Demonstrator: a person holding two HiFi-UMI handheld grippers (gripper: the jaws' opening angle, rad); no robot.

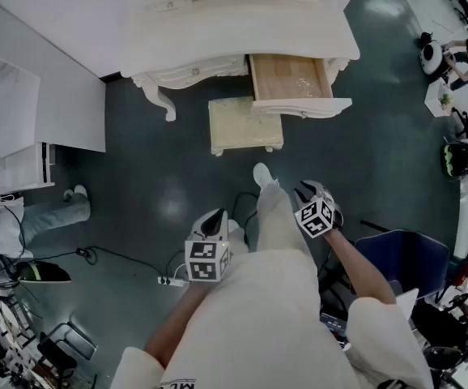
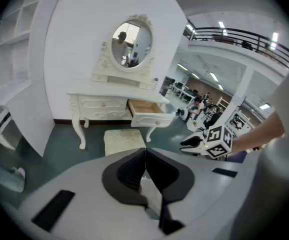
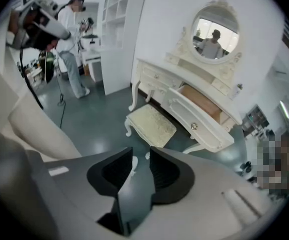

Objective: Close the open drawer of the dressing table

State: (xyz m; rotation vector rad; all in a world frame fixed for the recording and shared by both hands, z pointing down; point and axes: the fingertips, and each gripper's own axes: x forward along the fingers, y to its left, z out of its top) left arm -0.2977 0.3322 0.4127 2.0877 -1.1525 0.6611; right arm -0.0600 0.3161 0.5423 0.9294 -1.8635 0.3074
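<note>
Drawer: the open light-wood drawer (image 1: pixel 291 78) with a white carved front stands pulled out of the white ornate dressing table (image 1: pixel 242 23), at 12 o'clock from both grippers and well apart from them.
Stool: the cream cushioned stool (image 1: pixel 244 124) sits just beside the drawer, at its 8 o'clock.
Left gripper (image 1: pixel 212 217): its black jaws meet, gripping nothing.
Right gripper (image 1: pixel 311 191): its jaws stand parted, with only floor between them.

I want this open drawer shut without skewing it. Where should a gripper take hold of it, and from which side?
Take the small round knob at the middle of the drawer front: it sticks out and sits centred, so the push should stay straight. Come straight at the front, beside the stool.
</note>
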